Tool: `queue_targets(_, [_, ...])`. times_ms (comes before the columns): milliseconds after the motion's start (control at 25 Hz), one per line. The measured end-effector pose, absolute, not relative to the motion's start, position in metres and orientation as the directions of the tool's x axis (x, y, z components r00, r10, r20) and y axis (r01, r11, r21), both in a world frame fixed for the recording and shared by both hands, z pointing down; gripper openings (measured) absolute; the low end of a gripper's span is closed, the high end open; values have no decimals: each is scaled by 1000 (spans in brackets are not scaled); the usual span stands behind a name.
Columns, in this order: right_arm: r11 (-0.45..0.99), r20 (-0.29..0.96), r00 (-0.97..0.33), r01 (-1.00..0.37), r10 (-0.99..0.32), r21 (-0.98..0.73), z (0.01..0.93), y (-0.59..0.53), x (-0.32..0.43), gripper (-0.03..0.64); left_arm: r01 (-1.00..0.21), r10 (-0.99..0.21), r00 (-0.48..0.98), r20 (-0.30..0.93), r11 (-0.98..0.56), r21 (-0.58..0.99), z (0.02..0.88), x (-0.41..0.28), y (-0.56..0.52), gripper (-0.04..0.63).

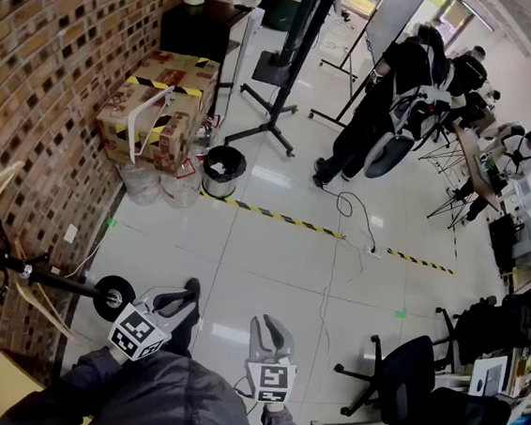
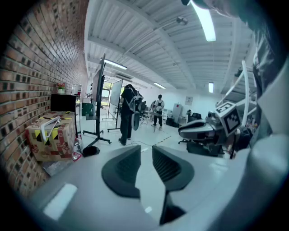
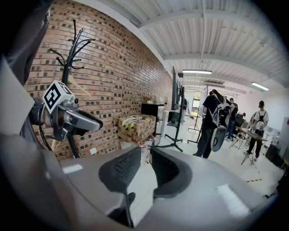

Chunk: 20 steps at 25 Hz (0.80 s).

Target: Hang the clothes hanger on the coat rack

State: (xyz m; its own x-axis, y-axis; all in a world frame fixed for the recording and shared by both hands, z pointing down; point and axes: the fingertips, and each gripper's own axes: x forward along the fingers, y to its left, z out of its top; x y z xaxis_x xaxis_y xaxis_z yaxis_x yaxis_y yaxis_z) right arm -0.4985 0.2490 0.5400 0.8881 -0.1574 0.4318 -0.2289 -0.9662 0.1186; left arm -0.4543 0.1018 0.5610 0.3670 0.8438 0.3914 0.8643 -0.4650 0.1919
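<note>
At the floor's left edge, against the brick wall, the coat rack (image 1: 24, 269) carries a pale wooden hanger (image 3: 79, 89), apparently hooked on already. The left gripper (image 1: 181, 299), then the right gripper (image 1: 270, 328), hover near the person's body, both pinched narrow on nothing. The job looks done; only backing off remains.

Count, head view: one black metal coat rack (image 1: 69, 282) at 9 o'clock; one tape-striped brown cardboard box (image 1: 159, 106) at 11 o'clock; two clear plastic water jugs (image 1: 142, 184); one round black waste bin (image 1: 223, 169). The right gripper view shows one pale wooden clothes hanger (image 3: 79, 88).
</note>
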Motion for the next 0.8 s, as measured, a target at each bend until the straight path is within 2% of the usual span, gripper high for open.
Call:
queue_targets(520, [-957,431,892,-230,-135,179,519,270,-270,83,872,870,365,331,-444,207,554,-225,133,87])
queue_targets(800, [-934,446,879,-287,-169,213,510,266,-175,83,871,879,376,294,-443,211,549,-144,140,94])
